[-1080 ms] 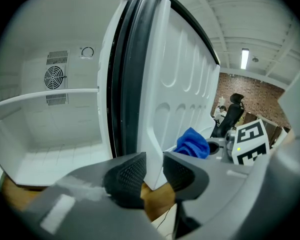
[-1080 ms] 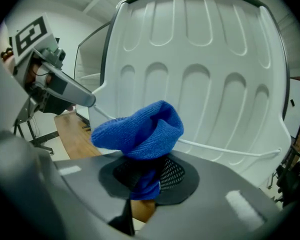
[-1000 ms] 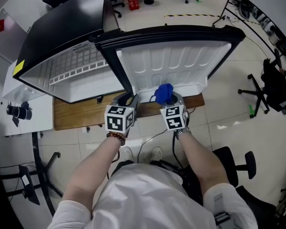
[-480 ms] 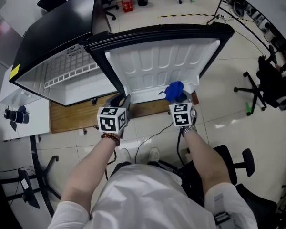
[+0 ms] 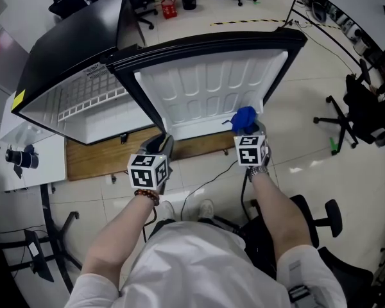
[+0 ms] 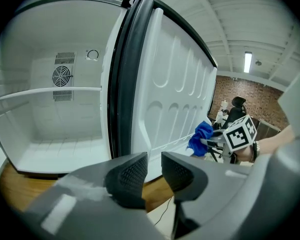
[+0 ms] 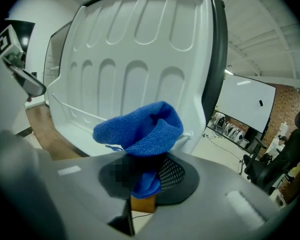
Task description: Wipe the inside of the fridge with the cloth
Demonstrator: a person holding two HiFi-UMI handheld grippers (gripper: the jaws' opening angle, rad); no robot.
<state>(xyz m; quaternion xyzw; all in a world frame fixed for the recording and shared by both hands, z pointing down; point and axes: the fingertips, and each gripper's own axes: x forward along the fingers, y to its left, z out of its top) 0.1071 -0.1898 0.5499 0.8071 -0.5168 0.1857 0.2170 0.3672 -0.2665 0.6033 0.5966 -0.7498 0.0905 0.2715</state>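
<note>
The right gripper (image 7: 142, 179) had carried the blue cloth (image 7: 140, 129), clamped in its fingers, rightward along the fridge door (image 5: 205, 88). The left gripper (image 6: 154, 166), with empty, slightly parted fingers, had been closing. Wiping seemed mid-pass, with the fridge interior (image 6: 55, 119) likely next.

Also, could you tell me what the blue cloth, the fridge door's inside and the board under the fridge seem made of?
The cloth looks like a soft microfibre-like textile, judging by its fine ribbed weave and floppy folds. The door liner looks like smooth white moulded plastic, with pressed-in ribs. The board is probably wood, brown and matt.
</note>
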